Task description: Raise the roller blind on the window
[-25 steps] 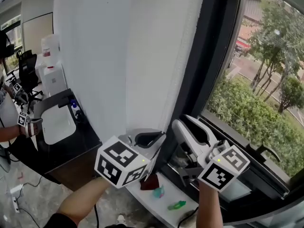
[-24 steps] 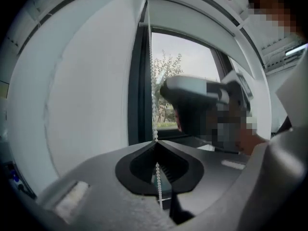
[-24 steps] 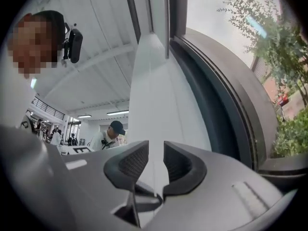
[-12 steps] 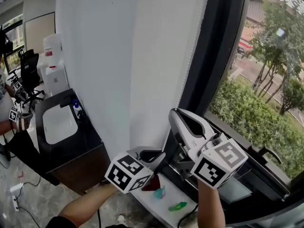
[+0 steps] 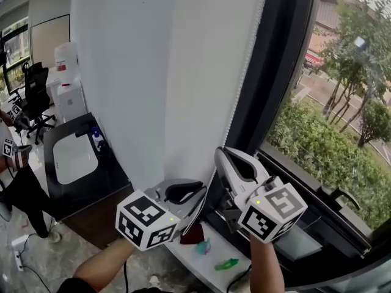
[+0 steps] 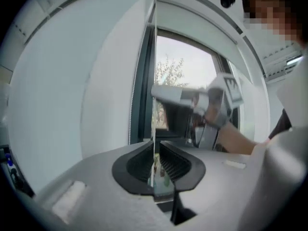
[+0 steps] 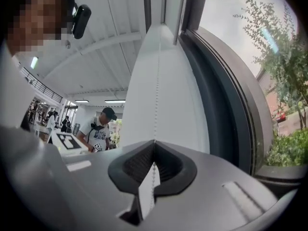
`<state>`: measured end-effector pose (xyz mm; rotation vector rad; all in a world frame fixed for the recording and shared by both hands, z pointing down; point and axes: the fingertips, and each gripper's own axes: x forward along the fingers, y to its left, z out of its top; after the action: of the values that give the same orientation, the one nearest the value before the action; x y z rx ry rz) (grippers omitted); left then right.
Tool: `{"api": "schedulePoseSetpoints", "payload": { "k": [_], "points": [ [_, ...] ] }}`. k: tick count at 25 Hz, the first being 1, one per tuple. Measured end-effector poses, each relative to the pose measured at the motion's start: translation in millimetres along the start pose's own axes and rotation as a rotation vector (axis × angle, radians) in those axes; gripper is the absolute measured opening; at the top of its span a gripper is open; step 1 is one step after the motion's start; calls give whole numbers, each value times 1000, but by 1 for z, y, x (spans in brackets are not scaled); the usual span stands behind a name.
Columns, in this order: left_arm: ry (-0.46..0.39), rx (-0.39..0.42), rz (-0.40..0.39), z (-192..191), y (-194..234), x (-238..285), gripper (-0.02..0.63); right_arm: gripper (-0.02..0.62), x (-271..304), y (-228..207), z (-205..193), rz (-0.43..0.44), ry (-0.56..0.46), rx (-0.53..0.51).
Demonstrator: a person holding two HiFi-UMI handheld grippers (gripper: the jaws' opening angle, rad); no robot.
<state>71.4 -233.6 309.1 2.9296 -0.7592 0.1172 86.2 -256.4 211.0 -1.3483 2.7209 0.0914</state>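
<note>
The white roller blind [image 5: 183,72] hangs down over the left part of the window. Its bead chain [image 5: 247,72] runs down the blind's right edge. My right gripper [image 5: 221,157] is the higher one, and its jaws have just been closing. They are shut on the bead chain [image 7: 157,90], which passes through the right gripper [image 7: 154,146]. My left gripper [image 5: 200,189] is lower and to the left, and its jaws have just been opening. In the left gripper view the chain [image 6: 154,81] hangs in the narrow gap of the left gripper [image 6: 155,150], unpinched.
The dark window frame [image 5: 275,72] stands right of the chain, with trees outside. A white sill [image 5: 201,261] below holds a red item [image 5: 192,234] and a green one [image 5: 226,264]. A black desk [image 5: 91,182] stands at the left, with people beyond it.
My right gripper has shifted up and left onto the chain. The left gripper sank along the chain and then came back a little towards the left.
</note>
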Motion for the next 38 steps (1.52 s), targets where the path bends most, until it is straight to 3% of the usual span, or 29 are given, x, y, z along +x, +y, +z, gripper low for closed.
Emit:
{"api": "schedulePoseSetpoints", "payload": {
  "k": [4, 12, 22, 32, 38],
  "points": [
    [-126, 20, 21, 51, 3, -11, 41, 8, -1, -2, -53, -4, 81, 44],
    [-148, 60, 34, 75, 1, 4, 41, 6, -15, -1, -97, -39, 104, 82],
    [-127, 31, 80, 40, -7, 4, 41, 14, -31, 3, -96, -173, 111, -34],
    [-85, 24, 176, -10, -11, -7, 40, 21, -64, 6, -116, -276, 111, 91],
    [-45, 31, 217, -40, -20, -7, 34, 21, -72, 17, -132, -305, 161, 80]
  ]
}}
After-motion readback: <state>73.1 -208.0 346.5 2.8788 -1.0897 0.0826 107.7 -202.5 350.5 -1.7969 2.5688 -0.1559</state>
